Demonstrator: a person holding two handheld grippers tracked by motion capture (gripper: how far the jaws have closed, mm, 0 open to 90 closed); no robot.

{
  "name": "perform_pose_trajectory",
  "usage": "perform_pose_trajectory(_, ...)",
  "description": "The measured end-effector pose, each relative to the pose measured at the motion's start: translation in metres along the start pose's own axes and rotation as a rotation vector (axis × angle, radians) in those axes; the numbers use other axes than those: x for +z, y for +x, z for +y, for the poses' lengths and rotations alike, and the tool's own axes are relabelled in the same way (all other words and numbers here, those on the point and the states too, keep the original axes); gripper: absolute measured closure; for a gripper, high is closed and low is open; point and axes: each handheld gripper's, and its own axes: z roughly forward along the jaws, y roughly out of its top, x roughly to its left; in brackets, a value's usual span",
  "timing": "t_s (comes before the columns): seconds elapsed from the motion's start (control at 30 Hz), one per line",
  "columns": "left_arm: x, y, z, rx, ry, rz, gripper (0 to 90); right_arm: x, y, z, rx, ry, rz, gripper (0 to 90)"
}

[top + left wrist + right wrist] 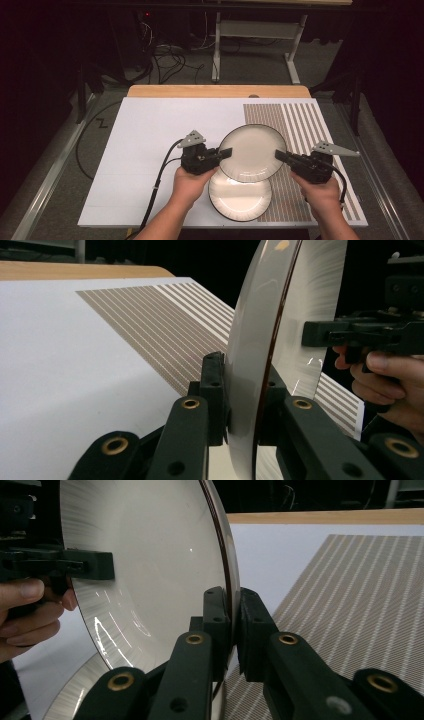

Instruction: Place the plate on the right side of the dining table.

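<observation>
Two grippers, left (226, 152) and right (281, 155), I see clamped on opposite rims of raised plate (253, 152), centre frame; second plate (240, 199) below.

Raised cream plate (253, 152) above another plate (240, 197)

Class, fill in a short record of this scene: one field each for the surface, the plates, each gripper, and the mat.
surface: white table with a wooden far edge
held plate: cream plate with dark rim, lifted and gripped on opposite edges
lower plate: matching second plate lying flat beneath it
left gripper: left gripper shut on the held plate's left rim
right gripper: right gripper shut on its right rim
mat: striped mat on the table's right side
</observation>
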Motion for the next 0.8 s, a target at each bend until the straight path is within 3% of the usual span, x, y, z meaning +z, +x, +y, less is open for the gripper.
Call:
perform_pose_trajectory(0.17, 0.021, 0.000, 0.006, 0.015, 0.036, 0.006, 81.2, -0.012, -0.012, 0.002, -0.015, -0.010, -0.061, 87.0)
perform_pose_trajectory(0.47, 0.053, -0.002, 0.018, -0.002, 0.050, -0.014, 81.3, -0.026, -0.034, 0.002, 0.036, -0.024, -0.101, 87.0)
perform_pose_trajectory(0.8, 0.113, -0.011, 0.034, 0.006, 0.127, -0.032, 81.0, -0.052, -0.072, -0.005, 0.085, -0.031, -0.183, 86.9)
